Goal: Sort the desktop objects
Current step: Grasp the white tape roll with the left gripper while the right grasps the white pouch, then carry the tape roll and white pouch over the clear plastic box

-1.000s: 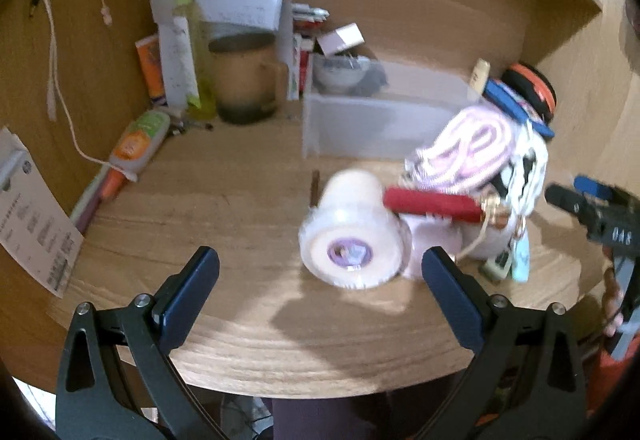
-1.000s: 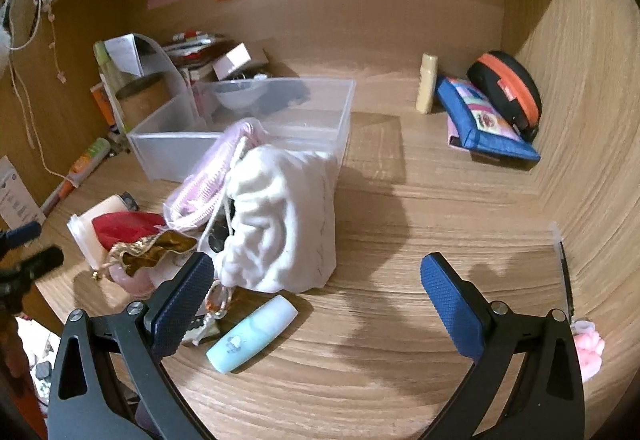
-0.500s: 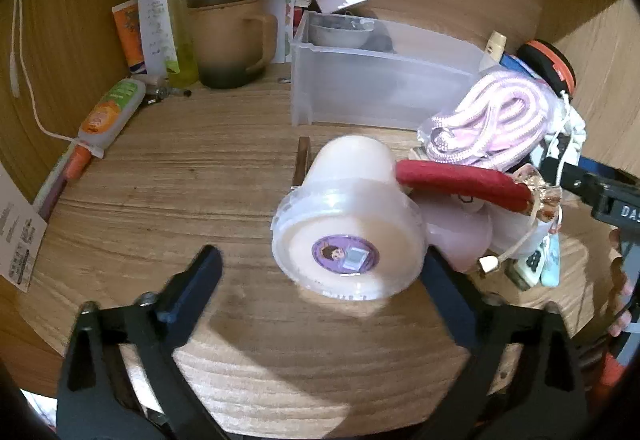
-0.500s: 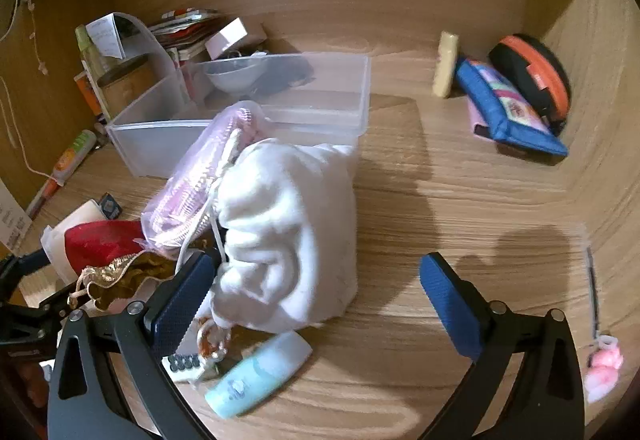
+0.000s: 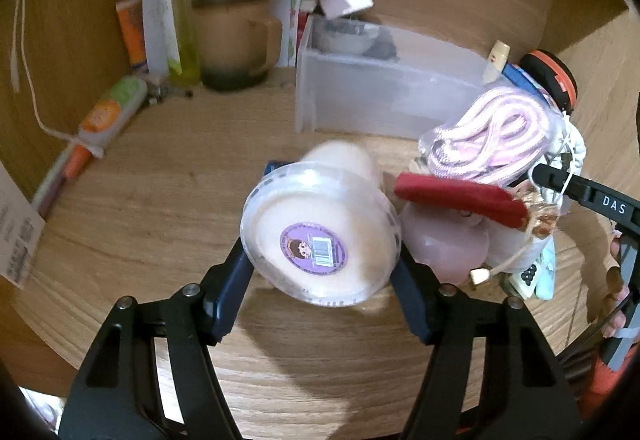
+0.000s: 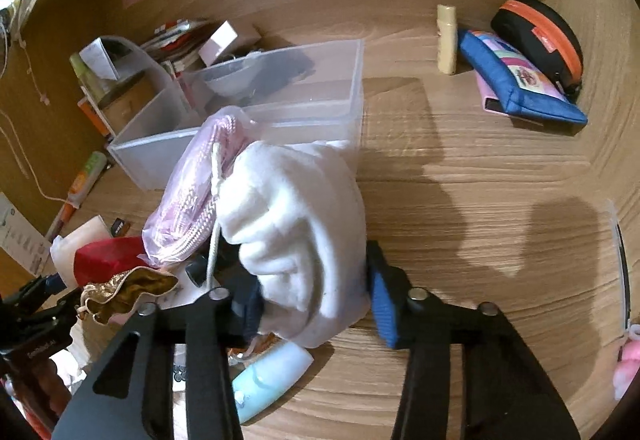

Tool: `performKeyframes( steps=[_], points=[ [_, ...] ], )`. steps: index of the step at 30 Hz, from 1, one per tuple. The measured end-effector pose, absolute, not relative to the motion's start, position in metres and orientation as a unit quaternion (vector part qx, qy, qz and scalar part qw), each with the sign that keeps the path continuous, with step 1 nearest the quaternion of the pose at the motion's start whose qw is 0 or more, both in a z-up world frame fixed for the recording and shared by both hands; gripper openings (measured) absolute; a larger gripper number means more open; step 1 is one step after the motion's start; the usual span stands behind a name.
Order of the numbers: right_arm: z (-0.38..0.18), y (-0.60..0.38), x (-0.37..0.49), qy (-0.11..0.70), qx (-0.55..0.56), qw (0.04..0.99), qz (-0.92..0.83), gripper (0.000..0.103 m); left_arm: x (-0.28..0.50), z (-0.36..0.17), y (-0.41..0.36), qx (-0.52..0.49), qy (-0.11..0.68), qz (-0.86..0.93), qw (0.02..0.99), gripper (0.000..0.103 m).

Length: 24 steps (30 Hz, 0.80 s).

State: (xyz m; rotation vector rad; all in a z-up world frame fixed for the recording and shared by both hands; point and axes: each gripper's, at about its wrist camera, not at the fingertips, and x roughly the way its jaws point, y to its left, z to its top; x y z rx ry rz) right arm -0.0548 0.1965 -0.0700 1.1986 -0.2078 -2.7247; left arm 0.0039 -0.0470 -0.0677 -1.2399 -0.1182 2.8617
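A white lidded tub (image 5: 320, 236) with a purple sticker lies on its side on the wooden desk. My left gripper (image 5: 320, 268) is closing on it, and both blue pads touch the lid's rim. A white fleece pouch (image 6: 296, 232) lies in the pile to the right, against a bag of pink rope (image 6: 196, 192) and a red pouch (image 5: 456, 196). My right gripper (image 6: 316, 292) is closing on the fleece pouch, its pads pressing into the near end. A clear plastic bin (image 6: 280, 88) stands just behind the pile.
A mug (image 5: 236, 40), a bottle and papers crowd the back left corner. A blue pencil case (image 6: 516, 84), a black-and-orange case (image 6: 540, 36) and a beige stick (image 6: 446, 40) lie at the back right. A pale blue tube (image 6: 272, 372) lies under the pouch.
Both grippers moved forward and down onto the pile. The left jaws narrowed around the white tub, which now sits tilted. The right jaws went from wide open to squeezing the fleece pouch.
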Motion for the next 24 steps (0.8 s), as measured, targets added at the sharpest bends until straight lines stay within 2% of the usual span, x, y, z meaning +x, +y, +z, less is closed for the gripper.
performKeyframes(
  steps=[10,24],
  points=[
    [-0.050,0.212,-0.042,-0.070,0.368,0.064,-0.925,0.016,-0.009,-0.048,-0.047,-0.378,-0.038,0.925,0.024,0.065],
    [-0.011,0.218,-0.027,-0.054,0.309,0.042,-0.949,0.013,-0.013,-0.013,-0.050,-0.343,-0.046,0.938,0.036,0.065]
  ],
)
